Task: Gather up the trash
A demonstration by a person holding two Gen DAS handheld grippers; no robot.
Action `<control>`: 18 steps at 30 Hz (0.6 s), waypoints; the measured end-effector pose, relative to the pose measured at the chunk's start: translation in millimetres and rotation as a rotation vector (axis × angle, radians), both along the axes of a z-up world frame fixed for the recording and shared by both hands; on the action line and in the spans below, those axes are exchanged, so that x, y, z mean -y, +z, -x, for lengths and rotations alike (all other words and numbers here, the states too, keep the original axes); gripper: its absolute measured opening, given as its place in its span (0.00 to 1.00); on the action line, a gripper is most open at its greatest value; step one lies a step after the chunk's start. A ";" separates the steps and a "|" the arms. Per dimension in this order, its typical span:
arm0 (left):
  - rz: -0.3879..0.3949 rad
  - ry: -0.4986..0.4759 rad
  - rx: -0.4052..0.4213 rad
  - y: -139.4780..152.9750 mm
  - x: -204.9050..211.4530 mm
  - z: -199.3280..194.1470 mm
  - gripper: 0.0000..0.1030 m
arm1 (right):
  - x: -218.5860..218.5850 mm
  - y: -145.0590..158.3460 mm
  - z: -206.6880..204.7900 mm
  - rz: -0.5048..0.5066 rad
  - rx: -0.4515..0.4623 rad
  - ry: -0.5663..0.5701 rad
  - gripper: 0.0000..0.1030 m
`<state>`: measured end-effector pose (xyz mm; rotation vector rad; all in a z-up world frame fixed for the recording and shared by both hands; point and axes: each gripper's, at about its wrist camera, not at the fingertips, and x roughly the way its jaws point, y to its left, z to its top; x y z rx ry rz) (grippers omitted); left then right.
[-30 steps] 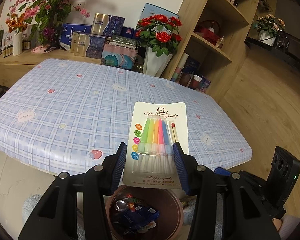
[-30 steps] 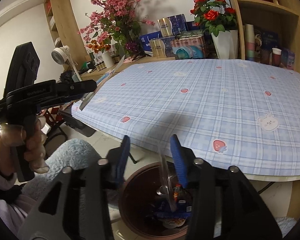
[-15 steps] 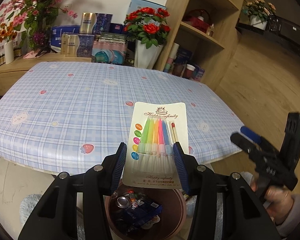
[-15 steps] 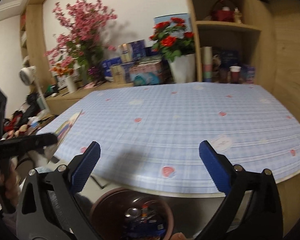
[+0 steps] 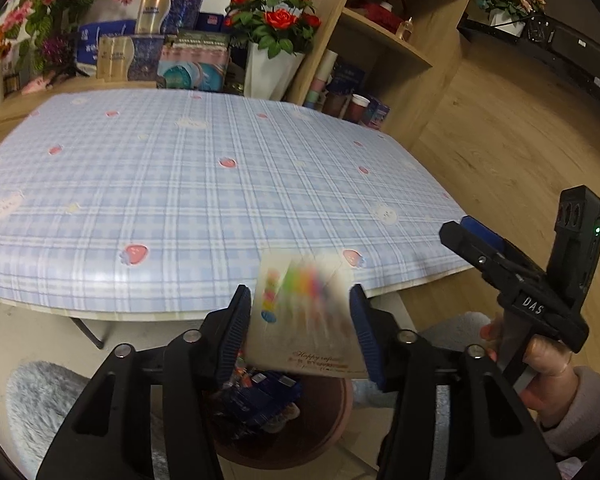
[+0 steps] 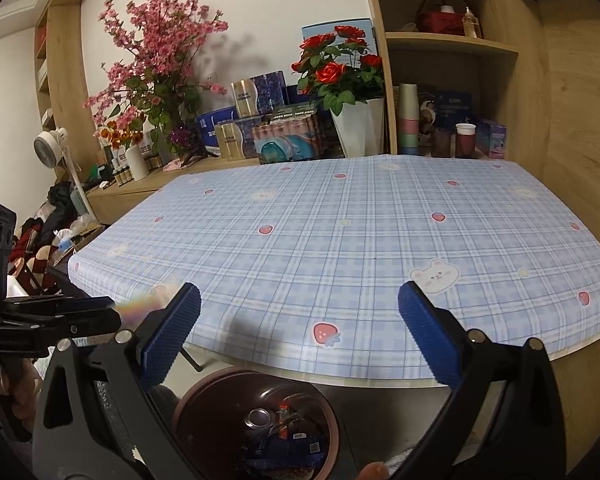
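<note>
Above the brown waste bin (image 5: 300,432), at the near edge of the desk (image 5: 204,184), a carded pack of birthday candles (image 5: 304,312) is seen between the blue pads of the left tongs (image 5: 298,324). The jaws of these tongs are opening; the card is motion-blurred and tilted, and appears to be slipping free rather than firmly pinched.

Item: candle pack. A flat printed card with a clear blister over thin coloured candles. It is judged very light, the card stiff across its width but easily bent, the blister smooth and somewhat slippery. The candles themselves are judged brittle. Hold is best taken across the card's side edges, low down, where the pads can bear on card rather than on the blister.

Item: waste bin. A round, dark-brown bin on the floor under the desk edge, already holding a drinks can (image 6: 260,416) and blue wrappers (image 5: 260,396).

Item: right tongs (image 6: 300,332). They are spread fully wide, with nothing between the pads, and are held over the bin (image 6: 256,420). In the left view they are seen in a hand (image 5: 540,364) in a pale sleeve.

Item: desk. Covered in a blue plaid cloth with strawberry and bear prints; no further trash is seen on it.
</note>
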<state>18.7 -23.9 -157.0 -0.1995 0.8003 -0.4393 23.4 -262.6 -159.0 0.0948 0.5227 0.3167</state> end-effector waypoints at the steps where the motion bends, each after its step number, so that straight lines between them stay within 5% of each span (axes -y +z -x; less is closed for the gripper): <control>1: -0.001 0.001 -0.003 -0.8 0.5 -0.1 0.59 | -0.4 -0.5 0.2 -0.001 -0.003 0.005 0.95; 18: -0.098 0.082 0.066 17.9 -10.7 -2.3 0.89 | 0.9 14.5 -4.5 -0.010 -0.004 -0.002 0.95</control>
